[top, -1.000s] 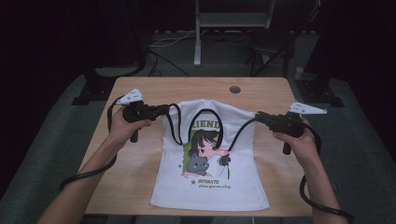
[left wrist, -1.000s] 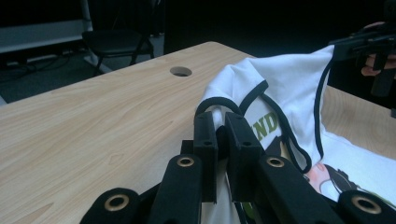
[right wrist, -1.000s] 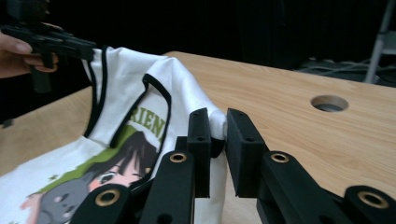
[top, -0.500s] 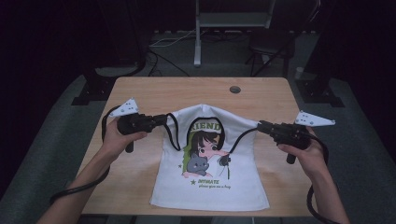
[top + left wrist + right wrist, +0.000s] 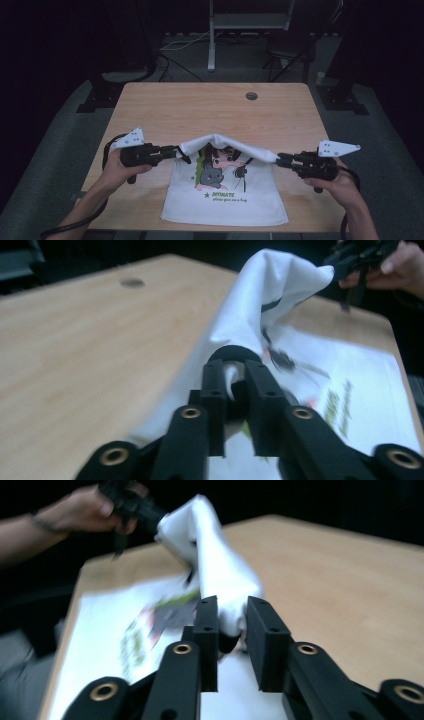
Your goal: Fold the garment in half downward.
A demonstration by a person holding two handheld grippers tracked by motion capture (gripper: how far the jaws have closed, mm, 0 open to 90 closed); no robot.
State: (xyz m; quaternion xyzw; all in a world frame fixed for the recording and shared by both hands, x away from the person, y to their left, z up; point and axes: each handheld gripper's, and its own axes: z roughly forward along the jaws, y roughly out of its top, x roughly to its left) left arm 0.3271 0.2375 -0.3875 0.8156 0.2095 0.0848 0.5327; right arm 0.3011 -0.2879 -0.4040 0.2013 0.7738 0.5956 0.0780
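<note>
Folding the shirt: both grippers have come nearer and lower than a second ago.

The white cotton T-shirt with a cartoon print (image 5: 225, 192) lies on the pale wooden table (image 5: 200, 107), its far edge now doubled towards the hem. The left gripper (image 5: 178, 151) and right gripper (image 5: 276, 159) have just been opening, cloth still between the jaws, each pinching a shoulder corner.

White T-shirt (image 5: 225, 200) with cartoon girl-and-cat print and green lettering, print side up. Lower half flat on near part of bench (image 5: 210, 107), hem toward near edge. Upper half folded forward, fold ridge raised above print, both ends lifted clear, black trim at left end.
</note>
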